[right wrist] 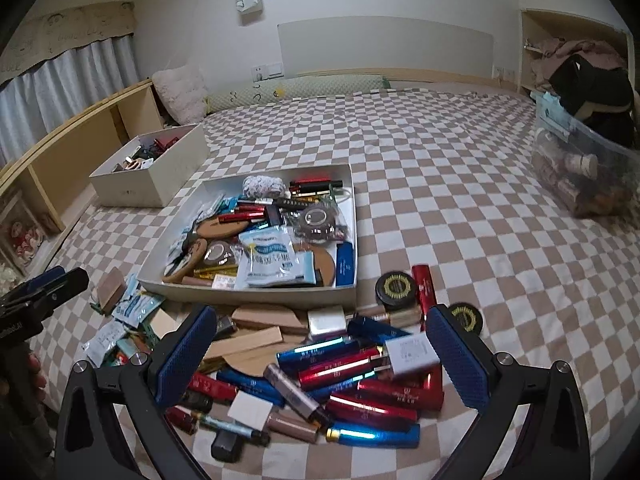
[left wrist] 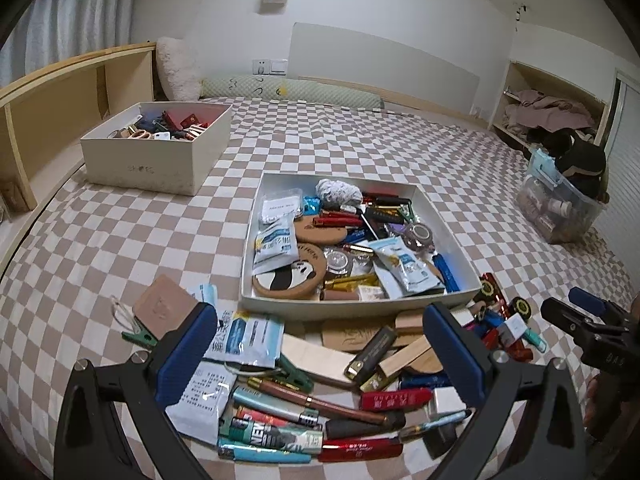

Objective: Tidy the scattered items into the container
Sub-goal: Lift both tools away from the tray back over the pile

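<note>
A shallow white tray [left wrist: 460,242] [right wrist: 354,216] sits on the checkered bed, holding packets, cork coasters, tape and tubes. In front of it lies a pile of scattered items [left wrist: 320,396] [right wrist: 320,372]: red and blue tubes, pens, wooden blocks, white packets, clips. My left gripper [left wrist: 322,350] is open and empty, hovering over the left part of the pile. My right gripper [right wrist: 320,350] is open and empty above the red and blue tubes and a white plug [right wrist: 412,354]. The right gripper also shows in the left wrist view [left wrist: 588,316].
A deeper white box [left wrist: 160,168] [right wrist: 148,190] with small items stands at the back left by a wooden shelf [left wrist: 48,104]. A clear plastic bin [left wrist: 560,208] [right wrist: 584,176] sits at the right. Two round black lids [right wrist: 396,286] lie right of the tray.
</note>
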Available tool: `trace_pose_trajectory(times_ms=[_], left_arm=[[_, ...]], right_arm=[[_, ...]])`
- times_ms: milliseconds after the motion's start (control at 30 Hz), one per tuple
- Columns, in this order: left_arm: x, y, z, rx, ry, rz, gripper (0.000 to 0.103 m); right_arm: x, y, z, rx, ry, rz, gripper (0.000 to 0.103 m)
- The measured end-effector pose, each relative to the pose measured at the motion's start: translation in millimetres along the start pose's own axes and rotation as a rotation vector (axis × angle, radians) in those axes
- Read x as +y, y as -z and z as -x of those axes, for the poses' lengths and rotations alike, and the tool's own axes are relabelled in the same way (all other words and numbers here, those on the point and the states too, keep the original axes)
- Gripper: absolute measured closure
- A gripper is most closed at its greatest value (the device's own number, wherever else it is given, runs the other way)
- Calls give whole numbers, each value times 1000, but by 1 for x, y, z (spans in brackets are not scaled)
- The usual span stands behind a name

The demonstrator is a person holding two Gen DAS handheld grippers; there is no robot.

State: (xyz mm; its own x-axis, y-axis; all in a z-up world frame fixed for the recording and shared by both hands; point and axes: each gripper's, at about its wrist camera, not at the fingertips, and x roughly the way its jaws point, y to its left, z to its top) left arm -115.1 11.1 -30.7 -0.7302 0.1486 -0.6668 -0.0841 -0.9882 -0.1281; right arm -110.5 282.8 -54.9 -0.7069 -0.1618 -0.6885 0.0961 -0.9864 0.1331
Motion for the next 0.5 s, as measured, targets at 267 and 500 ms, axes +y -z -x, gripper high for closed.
trace_pose_trajectory(times_ms=[267, 500], left_arm=[[4, 23, -1, 18, -13, -14, 0], [18, 40, -5, 36, -2, 16, 0]], right_arm=[[-5, 23, 2, 6, 10, 5, 0], [-19, 39, 4, 2, 13, -27, 0]])
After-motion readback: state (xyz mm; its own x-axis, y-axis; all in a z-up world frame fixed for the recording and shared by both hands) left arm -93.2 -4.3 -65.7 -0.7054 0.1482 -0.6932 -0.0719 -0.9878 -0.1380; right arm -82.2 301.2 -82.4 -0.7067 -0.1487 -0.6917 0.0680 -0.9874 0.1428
